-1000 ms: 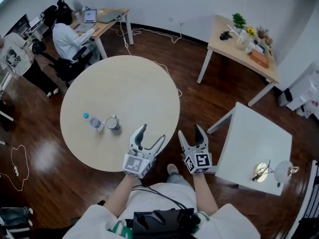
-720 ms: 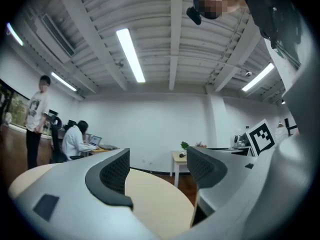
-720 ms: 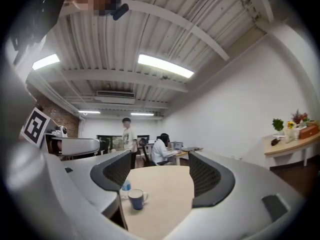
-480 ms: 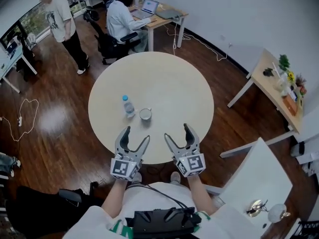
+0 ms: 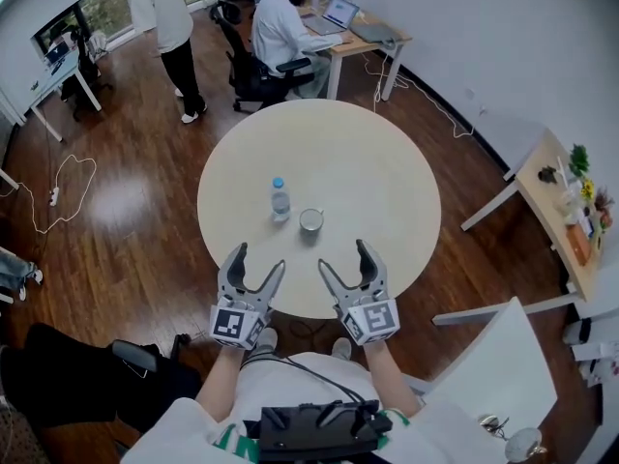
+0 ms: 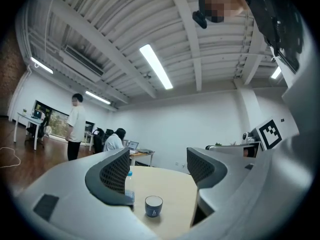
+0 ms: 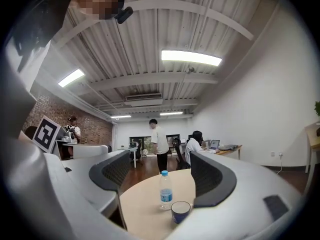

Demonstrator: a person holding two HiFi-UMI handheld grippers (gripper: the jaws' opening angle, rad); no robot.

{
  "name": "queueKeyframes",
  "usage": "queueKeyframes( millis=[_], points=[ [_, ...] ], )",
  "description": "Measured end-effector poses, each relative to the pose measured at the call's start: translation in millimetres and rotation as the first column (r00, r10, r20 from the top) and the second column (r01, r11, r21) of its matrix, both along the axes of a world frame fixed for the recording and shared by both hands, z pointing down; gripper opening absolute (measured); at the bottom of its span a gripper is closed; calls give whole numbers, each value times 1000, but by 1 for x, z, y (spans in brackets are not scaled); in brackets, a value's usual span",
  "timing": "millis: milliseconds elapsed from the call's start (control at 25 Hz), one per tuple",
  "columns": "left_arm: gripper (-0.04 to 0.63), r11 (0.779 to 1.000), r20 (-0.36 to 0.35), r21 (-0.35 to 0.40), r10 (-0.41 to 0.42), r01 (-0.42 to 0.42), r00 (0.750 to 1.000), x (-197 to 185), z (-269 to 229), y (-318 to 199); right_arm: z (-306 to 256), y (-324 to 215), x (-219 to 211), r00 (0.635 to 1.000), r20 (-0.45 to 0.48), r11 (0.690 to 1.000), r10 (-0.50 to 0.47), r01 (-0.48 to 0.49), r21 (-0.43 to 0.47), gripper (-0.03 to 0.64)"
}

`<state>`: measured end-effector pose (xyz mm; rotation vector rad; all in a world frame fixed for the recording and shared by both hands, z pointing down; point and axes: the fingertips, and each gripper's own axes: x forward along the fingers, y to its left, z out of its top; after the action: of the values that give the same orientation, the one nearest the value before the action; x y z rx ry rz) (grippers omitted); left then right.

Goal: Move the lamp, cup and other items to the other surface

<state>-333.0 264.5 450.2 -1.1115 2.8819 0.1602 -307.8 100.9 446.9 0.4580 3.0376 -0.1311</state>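
A clear water bottle (image 5: 280, 199) with a blue cap and a dark cup (image 5: 310, 221) stand side by side near the middle of the round beige table (image 5: 387, 162). Both grippers hover over its near edge. My left gripper (image 5: 258, 264) is open and empty, and so is my right gripper (image 5: 344, 259). In the left gripper view the cup (image 6: 153, 206) shows between the jaws, with the bottle (image 6: 129, 185) half hidden behind the left jaw. The right gripper view frames the bottle (image 7: 165, 190) and cup (image 7: 180, 211). The lamp (image 5: 513, 444) lies on the white square table (image 5: 503, 365) at the lower right.
A person stands at the far left (image 5: 169, 27) and another sits at a desk with a laptop (image 5: 280, 32). A wooden desk with plants (image 5: 566, 201) lines the right wall. Cables lie on the dark wood floor (image 5: 68, 187).
The view has swung left, so the round table now lies straight ahead and the white table with the lamp has slid to the lower right corner. The right jaws stand wider than before.
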Motion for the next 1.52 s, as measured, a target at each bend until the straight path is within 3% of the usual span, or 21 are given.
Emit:
queueKeyframes(
  millis=[280,520,920,1160,1520],
  points=[
    [356,999,9,13,-40,40,999,-5,3,21,13,15,-12,1000,-12,1000,-25,25,7,413],
    [356,997,2,1,-75,75,997,-14,9,40,38,33,-42,995,-77,998,-68,69,14,411],
    [356,985,-47,-8,-173,173,984,-26,9,83,92,74,-175,960,-248,983,-130,157,92,369],
    [356,972,-38,-48,-233,231,972,-26,23,118,138,81,-249,937,-339,983,-80,131,129,336],
    [356,962,-66,-52,-271,268,960,-13,26,153,174,86,-277,920,-392,990,17,40,137,210]
  ],
)
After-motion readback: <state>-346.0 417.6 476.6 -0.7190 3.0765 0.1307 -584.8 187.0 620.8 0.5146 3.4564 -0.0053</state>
